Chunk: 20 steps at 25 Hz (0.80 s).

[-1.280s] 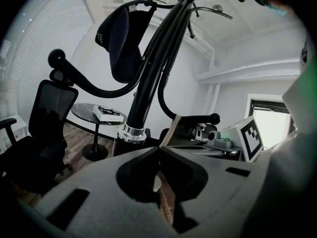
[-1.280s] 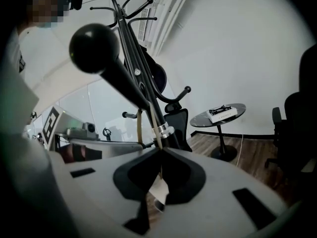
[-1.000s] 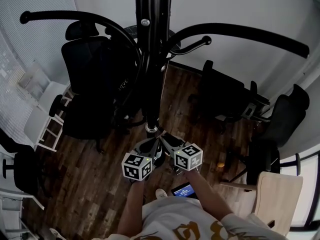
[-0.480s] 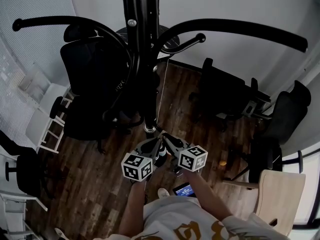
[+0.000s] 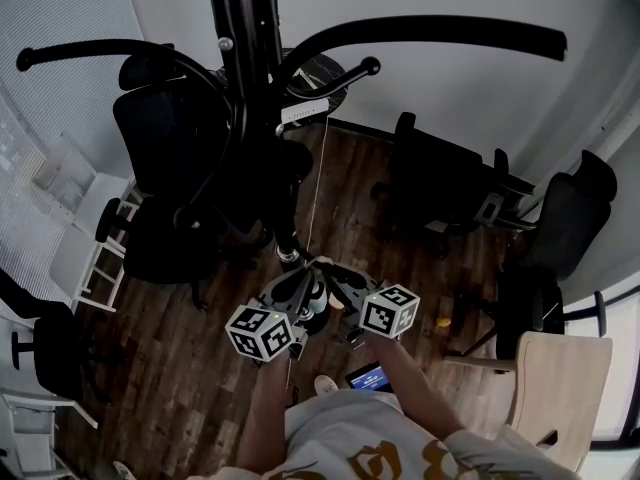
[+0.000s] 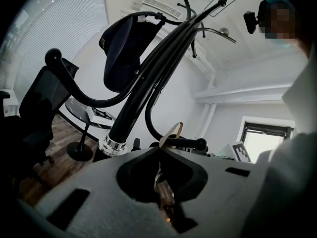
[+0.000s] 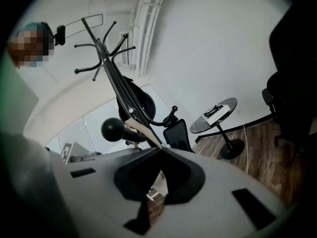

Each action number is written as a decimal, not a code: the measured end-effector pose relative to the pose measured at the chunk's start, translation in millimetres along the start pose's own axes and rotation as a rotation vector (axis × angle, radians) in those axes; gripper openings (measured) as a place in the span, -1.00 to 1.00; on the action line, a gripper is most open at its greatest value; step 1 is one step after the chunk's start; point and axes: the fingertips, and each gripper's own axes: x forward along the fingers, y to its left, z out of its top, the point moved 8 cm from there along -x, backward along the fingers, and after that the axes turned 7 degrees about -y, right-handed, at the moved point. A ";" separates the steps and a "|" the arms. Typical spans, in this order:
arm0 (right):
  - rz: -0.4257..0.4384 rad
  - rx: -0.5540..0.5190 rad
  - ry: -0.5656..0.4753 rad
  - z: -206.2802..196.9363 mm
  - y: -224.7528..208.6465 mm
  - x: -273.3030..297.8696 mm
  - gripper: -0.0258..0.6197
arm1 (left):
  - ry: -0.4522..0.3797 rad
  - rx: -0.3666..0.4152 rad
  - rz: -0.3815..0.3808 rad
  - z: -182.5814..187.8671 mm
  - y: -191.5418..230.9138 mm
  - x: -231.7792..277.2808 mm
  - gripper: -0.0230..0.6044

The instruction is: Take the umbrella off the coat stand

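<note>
Umbrella (image 5: 284, 238) near-upright along coat stand (image 5: 232, 8), silver-collared end down, left gripper (image 5: 312, 274) and right gripper (image 5: 324, 267) jaws each pressed together on tan strap (image 6: 171, 132)

Readable words or numbers: none.
Left cube (image 5: 262, 332): black-and-white square marker patterns on its faces, no letters or digits.
Right cube (image 5: 391, 311): the same kind of marker patterns, also without letters.
Screen (image 5: 366, 377): on the floor just beside the right cube, lit blue, too small to read.
Shirt (image 5: 340, 433): near the right cube, gold print cut off by the frame edge, unreadable.
</note>
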 end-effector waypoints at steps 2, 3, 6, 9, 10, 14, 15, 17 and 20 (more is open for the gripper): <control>0.001 0.012 -0.013 3.0 0.7 -4.6 -0.88 | -0.007 -0.004 -0.005 0.4 -4.4 0.4 -0.85; 0.002 0.010 -0.015 4.2 1.7 -6.0 -0.88 | -0.007 -0.004 -0.008 0.7 -6.6 0.9 -0.85; 0.013 0.014 -0.025 8.1 3.3 -9.3 -0.88 | -0.009 -0.009 -0.019 2.5 -13.0 2.4 -0.85; 0.026 0.022 -0.042 11.2 4.3 -12.0 -0.88 | -0.012 -0.011 -0.027 4.3 -15.9 2.5 -0.85; 0.025 0.021 -0.043 11.6 4.7 -13.5 -0.88 | -0.010 -0.009 -0.028 4.2 -17.2 2.5 -0.85; 0.019 0.018 -0.046 13.6 4.8 -21.5 -0.88 | -0.005 -0.011 -0.039 2.0 -25.3 3.9 -0.85; 0.018 0.018 -0.049 14.3 4.7 -23.1 -0.88 | -0.004 -0.011 -0.042 1.7 -27.1 4.3 -0.85; 0.017 0.019 -0.052 15.0 5.3 -25.9 -0.88 | -0.003 -0.009 -0.045 1.0 -29.9 4.4 -0.85; 0.017 0.014 -0.052 14.8 7.1 -31.3 -0.88 | -0.004 -0.010 -0.047 -0.4 -34.9 3.5 -0.85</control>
